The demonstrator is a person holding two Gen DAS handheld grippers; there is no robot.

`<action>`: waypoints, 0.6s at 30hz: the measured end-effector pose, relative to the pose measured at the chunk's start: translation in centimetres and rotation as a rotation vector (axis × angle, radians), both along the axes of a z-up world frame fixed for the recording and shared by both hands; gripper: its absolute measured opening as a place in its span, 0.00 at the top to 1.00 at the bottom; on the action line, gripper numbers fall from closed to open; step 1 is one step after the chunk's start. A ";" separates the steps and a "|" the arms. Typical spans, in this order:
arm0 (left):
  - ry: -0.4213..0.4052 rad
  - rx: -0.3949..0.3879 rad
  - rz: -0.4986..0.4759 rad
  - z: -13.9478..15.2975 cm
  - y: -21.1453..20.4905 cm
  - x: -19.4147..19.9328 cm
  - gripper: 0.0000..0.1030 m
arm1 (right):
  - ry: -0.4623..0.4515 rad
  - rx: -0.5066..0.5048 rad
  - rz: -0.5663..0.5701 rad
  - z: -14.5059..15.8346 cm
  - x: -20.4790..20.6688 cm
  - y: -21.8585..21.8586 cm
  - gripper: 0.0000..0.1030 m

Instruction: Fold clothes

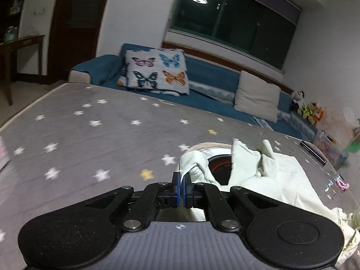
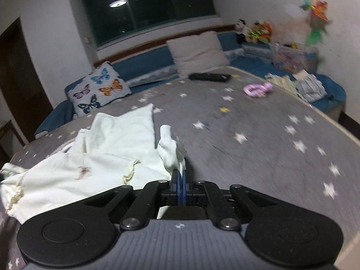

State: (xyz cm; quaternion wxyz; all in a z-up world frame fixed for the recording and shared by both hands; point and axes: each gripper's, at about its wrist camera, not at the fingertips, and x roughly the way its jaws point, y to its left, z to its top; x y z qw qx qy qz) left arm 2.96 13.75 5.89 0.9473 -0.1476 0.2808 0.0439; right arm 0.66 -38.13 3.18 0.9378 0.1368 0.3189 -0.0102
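A pale cream garment lies rumpled on the grey star-patterned bed sheet, to the right in the left wrist view. My left gripper is shut on a bunched edge of it, and the cloth rises from between the blue pads. In the right wrist view the same garment spreads to the left, with a small print and gathered trim showing. My right gripper is shut on another corner, which stands up as a peak above the pads. A dark round opening shows among the folds by the left gripper.
A blue sofa runs along the bed's far side with a butterfly cushion and a beige cushion. A black remote and a pink ring toy lie on the sheet. Folded clothes sit far right.
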 end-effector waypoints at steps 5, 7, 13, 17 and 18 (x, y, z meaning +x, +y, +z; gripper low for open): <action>0.030 -0.029 0.035 0.0 2.5 -4.5 0.98 | 0.066 0.029 -0.018 -1.3 -2.1 -1.2 0.98; 0.061 -0.032 0.026 -0.4 3.0 -5.8 0.98 | 0.097 0.039 -0.018 -1.9 -2.8 -1.6 0.98; 0.124 0.029 0.014 -0.5 3.6 -7.4 0.93 | 0.134 0.009 -0.027 -1.4 -3.9 -2.5 0.93; 0.090 0.076 0.022 0.9 3.6 -7.0 0.81 | 0.094 -0.038 -0.025 0.4 -3.1 -3.2 0.93; 0.082 0.084 0.018 1.2 3.3 -6.4 0.71 | 0.084 -0.050 -0.019 0.8 -2.7 -3.3 0.92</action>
